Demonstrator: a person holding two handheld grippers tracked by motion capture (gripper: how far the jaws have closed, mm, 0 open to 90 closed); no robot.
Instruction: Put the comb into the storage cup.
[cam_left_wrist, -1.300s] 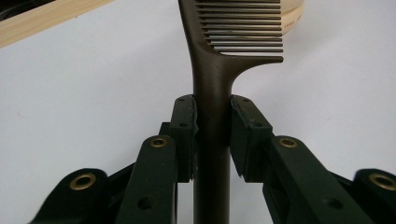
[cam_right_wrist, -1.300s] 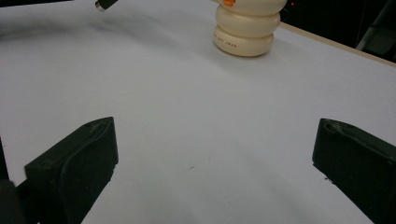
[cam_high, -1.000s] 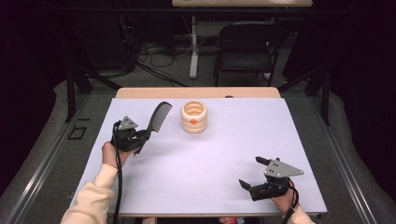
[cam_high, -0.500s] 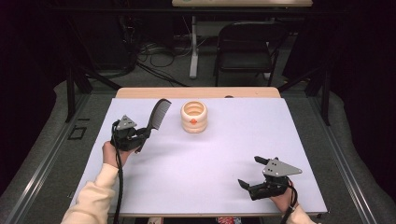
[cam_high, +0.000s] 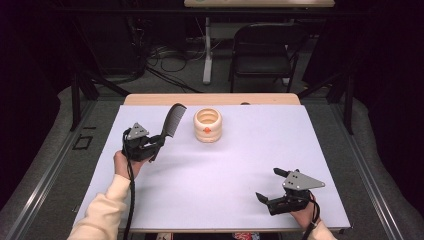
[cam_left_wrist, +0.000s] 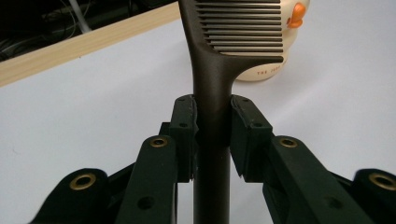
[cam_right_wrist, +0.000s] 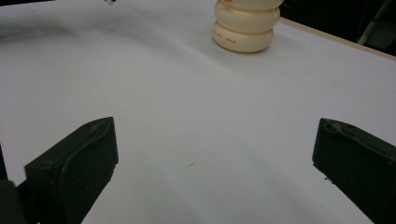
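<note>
Black comb (cam_left_wrist: 212, 88) stands clamped by its handle in the left gripper (cam_high: 156, 144), left of centre; right gripper (cam_high: 272, 185), lower right, gapes wide, holding nothing.

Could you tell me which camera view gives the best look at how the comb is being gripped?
The left gripper view: the comb fills its centre, its handle clamped between both pads of the left gripper, teeth clearly visible. The high view shows the whole comb small, angled upward toward the cream ringed pot.
</note>
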